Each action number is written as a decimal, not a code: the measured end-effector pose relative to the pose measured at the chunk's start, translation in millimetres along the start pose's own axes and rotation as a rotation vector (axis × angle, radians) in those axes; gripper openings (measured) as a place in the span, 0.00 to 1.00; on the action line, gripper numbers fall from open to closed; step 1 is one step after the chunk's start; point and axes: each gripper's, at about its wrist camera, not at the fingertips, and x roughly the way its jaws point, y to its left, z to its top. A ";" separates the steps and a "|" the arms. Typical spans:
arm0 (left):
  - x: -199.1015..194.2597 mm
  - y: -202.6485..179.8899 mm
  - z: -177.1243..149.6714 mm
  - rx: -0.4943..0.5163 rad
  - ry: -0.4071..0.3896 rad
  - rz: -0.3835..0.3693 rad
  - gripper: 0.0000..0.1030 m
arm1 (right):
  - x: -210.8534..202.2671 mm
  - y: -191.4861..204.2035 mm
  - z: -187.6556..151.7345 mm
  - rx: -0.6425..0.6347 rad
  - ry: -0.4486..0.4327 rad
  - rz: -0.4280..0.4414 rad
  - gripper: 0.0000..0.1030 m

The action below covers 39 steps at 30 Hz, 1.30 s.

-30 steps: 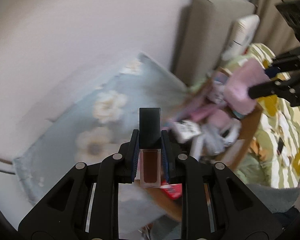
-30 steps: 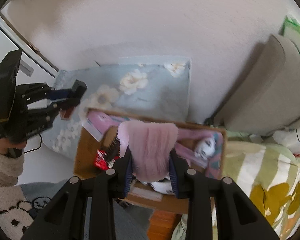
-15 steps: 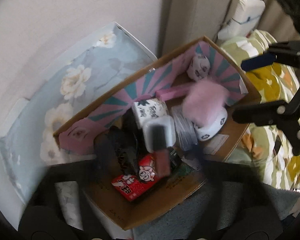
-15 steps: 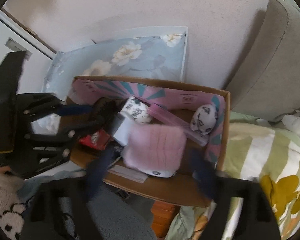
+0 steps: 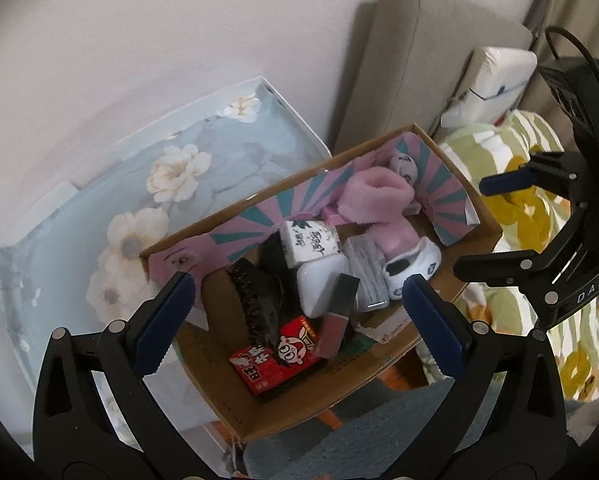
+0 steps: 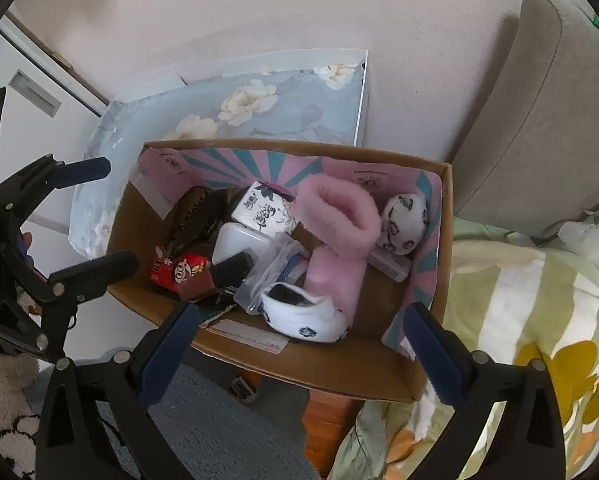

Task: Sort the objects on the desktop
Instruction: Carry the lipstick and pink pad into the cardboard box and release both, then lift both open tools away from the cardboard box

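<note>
Lying slanted in box [image 5: 475, 236], dark-capped lipstick [image 5: 338, 322]

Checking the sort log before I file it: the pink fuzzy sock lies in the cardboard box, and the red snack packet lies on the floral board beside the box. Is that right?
Not quite. The pink fuzzy sock does lie in the cardboard box, but the red snack packet lies inside the box too, near its front corner, not on the floral board. The left wrist view shows it plainly.

Left gripper [image 5: 299, 320] opening, lip tint [image 5: 336, 322] dropped in box [image 5: 235, 408]; right gripper [image 6: 299, 344] opening, pink sock [image 6: 339, 236] dropped.
</note>
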 end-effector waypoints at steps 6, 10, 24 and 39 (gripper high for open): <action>-24.8 19.0 2.5 -0.066 -0.037 0.036 1.00 | -7.8 6.5 5.3 0.047 -0.025 -0.016 0.99; -55.2 42.5 13.0 -0.122 -0.087 0.109 1.00 | -17.8 18.6 18.7 0.075 -0.028 -0.022 0.99; -180.1 126.6 17.1 -0.375 -0.327 0.381 1.00 | -66.6 136.3 82.0 0.069 -0.242 -0.153 0.99; -154.4 156.3 -9.8 -0.391 -0.278 0.412 1.00 | -28.6 166.6 77.3 0.142 -0.260 -0.246 0.99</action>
